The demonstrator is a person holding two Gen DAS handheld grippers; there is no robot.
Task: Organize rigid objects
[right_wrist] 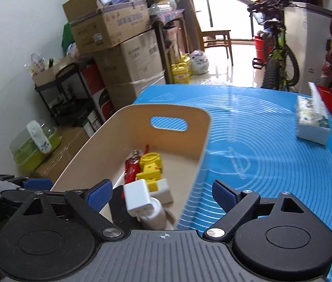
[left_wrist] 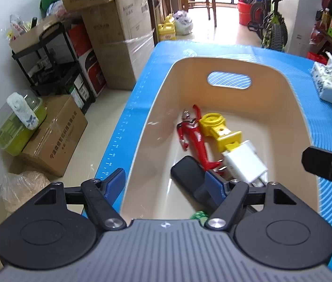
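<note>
I have both tools hovering over the cream plastic bin with a cut-out handle (left_wrist: pixel 290 94), which sits on the blue ruled mat covering the desk (left_wrist: pixel 271 54). The left gripper (left_wrist: pixel 167 183) is released, its blue pads spread with nothing pressed between them; one pad hangs outside the bin's left wall, the other over its floor. The right gripper (right_wrist: pixel 162 191) is also wide open and empty, straddling the bin's right wall.

Everything rigid I can see is already inside the bin: a red and silver toy figure (left_wrist: pixel 193 136) lies near its middle, a yellow plastic toy piece (left_wrist: pixel 220 131) touches it on the side away from the left wall, a white boxy charger-like block (left_wrist: pixel 245 162) sits nearer me against the yellow piece, and a flat black rounded slab (left_wrist: pixel 187 174) lies close under the left gripper. In the right wrist view a pale cylindrical thing (right_wrist: pixel 158 213) rests beneath a white block, though blur keeps me from naming it. A green scrap (left_wrist: pixel 198 215) peeks at the bin's near edge.

I judge this to be the moment after a drop-off. Beyond the bin, only a white patterned tissue pack (right_wrist: pixel 312 122) lies on the mat, well apart from it. My next move calls for backing both tools clear of the rim and scanning the mat for any leftover rigid item.
</note>
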